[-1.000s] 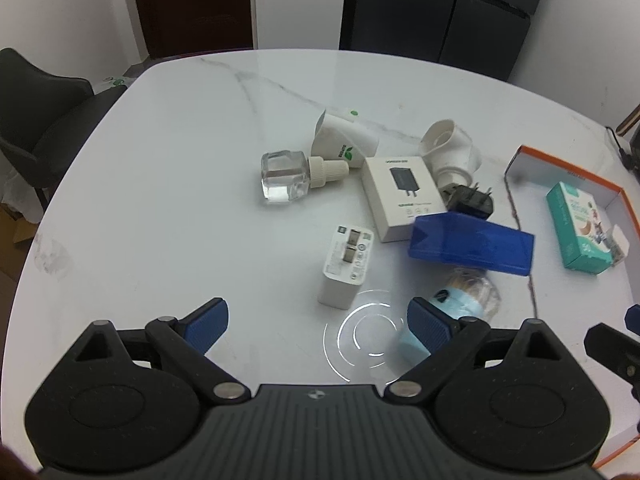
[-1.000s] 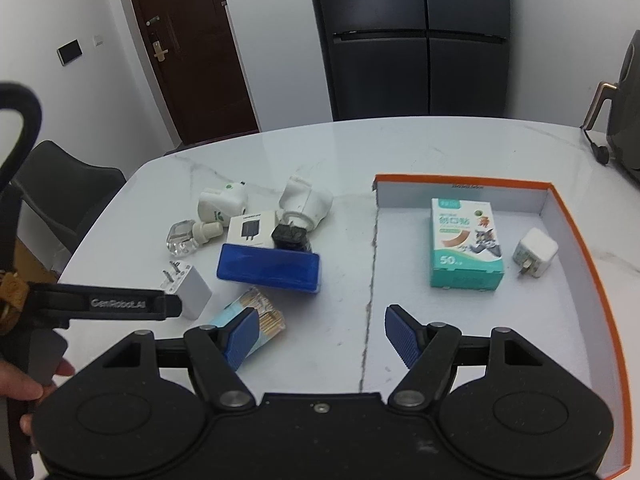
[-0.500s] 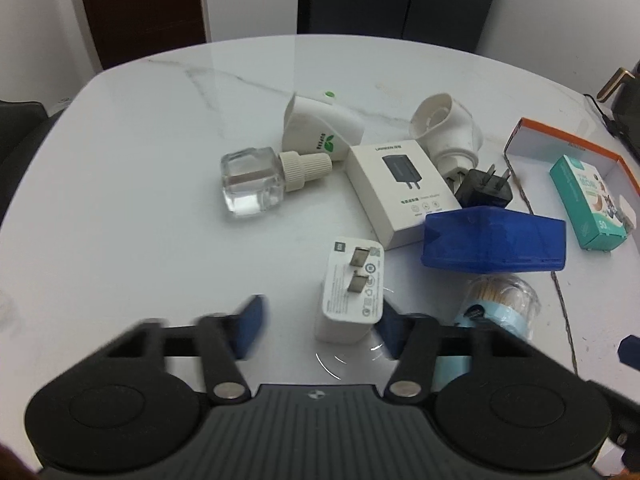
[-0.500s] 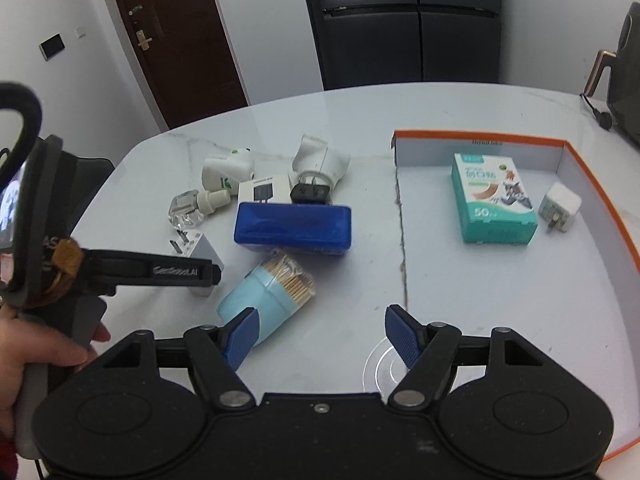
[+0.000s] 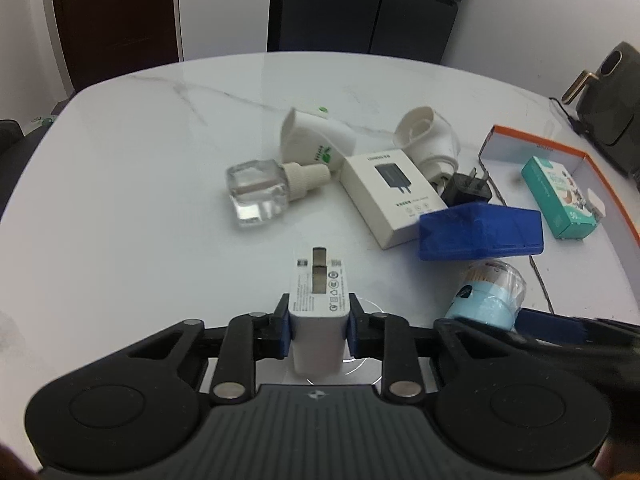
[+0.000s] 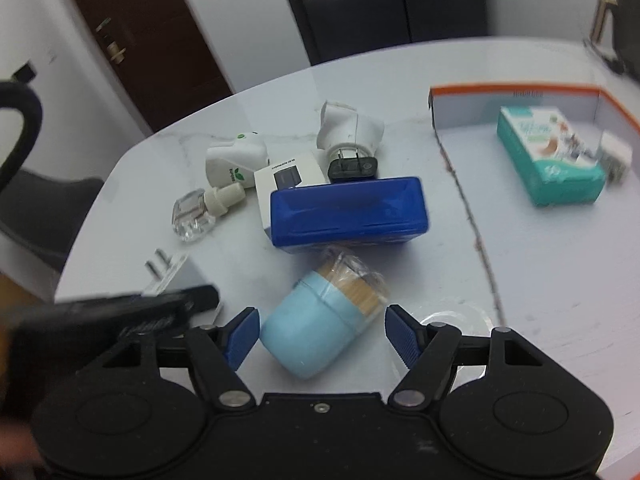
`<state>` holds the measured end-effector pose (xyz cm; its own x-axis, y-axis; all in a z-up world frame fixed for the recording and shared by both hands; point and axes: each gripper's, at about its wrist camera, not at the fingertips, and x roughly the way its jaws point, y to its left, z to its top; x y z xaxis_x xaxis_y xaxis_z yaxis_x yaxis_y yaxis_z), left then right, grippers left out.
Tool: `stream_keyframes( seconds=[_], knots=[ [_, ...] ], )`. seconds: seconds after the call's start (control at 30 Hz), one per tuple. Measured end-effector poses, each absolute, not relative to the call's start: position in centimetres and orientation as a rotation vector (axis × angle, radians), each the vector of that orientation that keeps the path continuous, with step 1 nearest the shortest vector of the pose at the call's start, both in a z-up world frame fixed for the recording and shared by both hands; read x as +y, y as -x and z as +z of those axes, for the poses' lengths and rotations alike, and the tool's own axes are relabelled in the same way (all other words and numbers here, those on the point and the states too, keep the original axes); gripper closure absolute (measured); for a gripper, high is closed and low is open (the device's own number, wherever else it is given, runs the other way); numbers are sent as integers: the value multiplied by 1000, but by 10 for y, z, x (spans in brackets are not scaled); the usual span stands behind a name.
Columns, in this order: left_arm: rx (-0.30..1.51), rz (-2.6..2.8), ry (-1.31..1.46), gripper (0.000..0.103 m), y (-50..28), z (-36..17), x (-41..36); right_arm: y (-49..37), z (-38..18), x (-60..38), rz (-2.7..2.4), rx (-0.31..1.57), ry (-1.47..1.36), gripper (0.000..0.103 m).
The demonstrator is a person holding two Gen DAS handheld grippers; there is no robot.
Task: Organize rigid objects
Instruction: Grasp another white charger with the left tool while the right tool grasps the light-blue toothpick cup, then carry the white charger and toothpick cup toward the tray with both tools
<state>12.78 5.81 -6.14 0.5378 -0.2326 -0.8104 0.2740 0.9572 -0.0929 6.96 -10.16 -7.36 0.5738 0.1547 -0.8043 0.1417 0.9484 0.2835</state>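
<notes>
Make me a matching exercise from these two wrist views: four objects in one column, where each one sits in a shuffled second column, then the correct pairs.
Things:
1. white charger
2. toothpick jar
3. teal box
4. blue case

Places:
A. inside the orange-rimmed tray
B. lying on the table between the open right gripper's fingers
C. clamped in the left gripper
D. on the table, overlapping the white carton

Pairs: 1-C, 2-B, 3-A, 4-D
</notes>
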Motion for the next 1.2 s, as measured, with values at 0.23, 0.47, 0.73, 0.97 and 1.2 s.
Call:
stream_keyframes(
  seconds=[0.23,0.47,0.73,0.97,1.2],
  knots=[
    [947,-292,-14,76,-121,-54,70,-80,-85,-90,-41,985,-310,40],
    [949,-279,17,76,-111,-49,72,-58,-74,-83,35,987,-214,45],
    [942,-251,34,76,-94,-41,63,-40,-58,-95,88,970,-143,46],
    [927,-245,50,88,-79,-30,42,-25,-39,-112,134,906,-105,46],
    [911,-200,53,88,-72,-31,29,-20,-25,-138,152,886,-103,46]
  ],
)
